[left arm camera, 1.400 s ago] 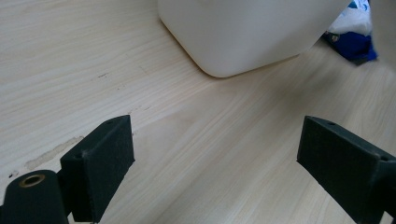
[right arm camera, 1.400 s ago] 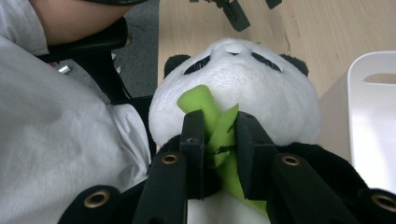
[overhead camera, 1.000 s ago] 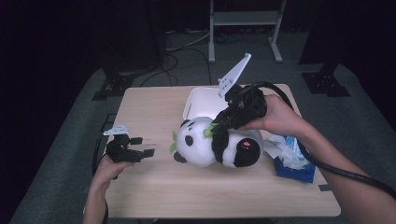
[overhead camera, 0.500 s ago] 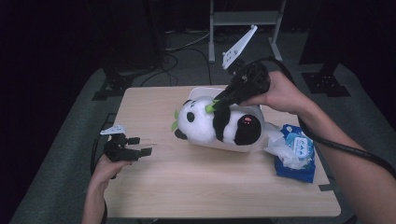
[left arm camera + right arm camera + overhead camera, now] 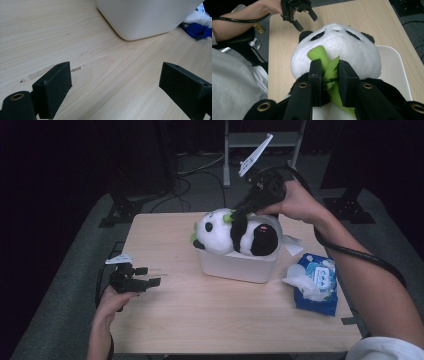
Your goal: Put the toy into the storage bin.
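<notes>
On the worktop, my right claw is clamped on the panda's green scarf, unclear from above; left claw gapes at nine o'clock, wipes pack at three.

Blue wipes pack on wooden table, right side.

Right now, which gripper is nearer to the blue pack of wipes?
Right. The right gripper holds the panda over the white bin, beside the wipes pack; the left gripper rests open across the table.
</notes>
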`<action>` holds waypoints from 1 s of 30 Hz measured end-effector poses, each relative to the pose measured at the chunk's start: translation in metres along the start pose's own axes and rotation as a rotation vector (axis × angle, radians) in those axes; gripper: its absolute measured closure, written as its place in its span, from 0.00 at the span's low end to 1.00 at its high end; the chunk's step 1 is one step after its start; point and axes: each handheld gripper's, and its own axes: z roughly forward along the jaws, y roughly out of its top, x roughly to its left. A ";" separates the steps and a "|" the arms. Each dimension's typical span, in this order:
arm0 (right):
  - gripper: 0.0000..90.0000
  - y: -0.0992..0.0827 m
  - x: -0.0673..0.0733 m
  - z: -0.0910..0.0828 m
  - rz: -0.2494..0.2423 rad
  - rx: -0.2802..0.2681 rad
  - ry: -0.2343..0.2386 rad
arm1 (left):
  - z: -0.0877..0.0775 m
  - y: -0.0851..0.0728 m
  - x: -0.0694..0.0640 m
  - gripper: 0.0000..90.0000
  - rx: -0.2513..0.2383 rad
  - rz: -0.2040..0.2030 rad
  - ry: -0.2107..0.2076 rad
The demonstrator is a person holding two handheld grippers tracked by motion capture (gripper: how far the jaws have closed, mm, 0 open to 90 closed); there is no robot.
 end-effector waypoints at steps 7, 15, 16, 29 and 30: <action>0.82 -0.009 -0.031 0.013 0.040 0.026 -0.004 | 0.001 -0.001 0.002 0.11 0.001 -0.007 -0.001; 0.82 -0.024 -0.058 0.036 0.080 0.043 0.016 | 0.004 -0.002 0.003 0.11 0.012 -0.014 0.000; 0.82 -0.027 -0.060 0.039 0.086 0.050 0.014 | 0.005 -0.002 0.003 0.11 0.011 -0.016 0.000; 0.82 -0.043 -0.083 0.068 0.118 0.066 0.029 | 0.007 -0.004 0.005 0.11 0.018 -0.020 0.002; 0.82 -0.044 -0.084 0.070 0.123 0.068 0.035 | 0.006 -0.004 0.005 0.11 0.018 -0.020 0.001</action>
